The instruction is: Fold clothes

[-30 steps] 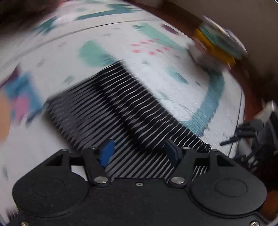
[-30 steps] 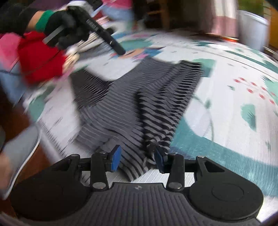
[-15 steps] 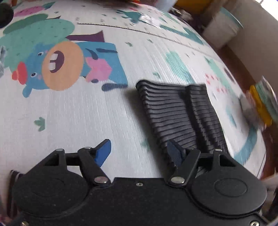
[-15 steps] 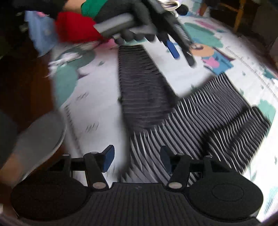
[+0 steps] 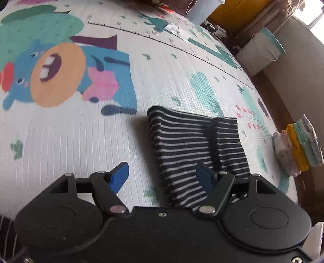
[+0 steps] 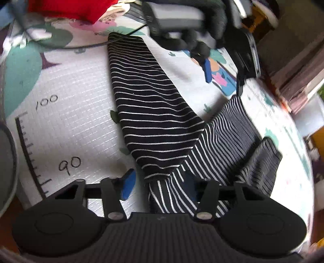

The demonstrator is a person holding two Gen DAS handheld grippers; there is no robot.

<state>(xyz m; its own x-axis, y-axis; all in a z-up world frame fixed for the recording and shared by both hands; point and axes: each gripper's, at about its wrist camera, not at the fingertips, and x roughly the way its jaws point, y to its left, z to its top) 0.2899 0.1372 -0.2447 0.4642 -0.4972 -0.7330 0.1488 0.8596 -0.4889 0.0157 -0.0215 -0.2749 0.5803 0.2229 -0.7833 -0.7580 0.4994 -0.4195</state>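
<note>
A black top with thin white stripes (image 5: 192, 141) lies partly folded on the play mat (image 5: 141, 76). My left gripper (image 5: 162, 178) hovers open at its near left edge, the right pad over the cloth and the left pad over bare mat. In the right wrist view a long sleeve (image 6: 145, 105) runs away from the body of the top (image 6: 232, 131). My right gripper (image 6: 160, 185) is low over the spot where sleeve and body meet. Its jaws are closing with striped cloth between them, and the left pad stands clear of it. A gloved hand (image 6: 188, 40) holds the left gripper (image 6: 222, 76) beyond the sleeve.
A stack of folded clothes (image 5: 297, 145) sits at the mat's right edge, with brown floor beyond. A white bucket (image 5: 261, 52) stands at the far right corner. Red cloth (image 6: 70, 8) and a thin black cable (image 6: 81, 46) lie past the sleeve's end.
Both views have swung across the top. The left gripper now sits off the top's left edge, lower over the mat. The right gripper moved to the sleeve's base, its jaws wider than a second ago.
</note>
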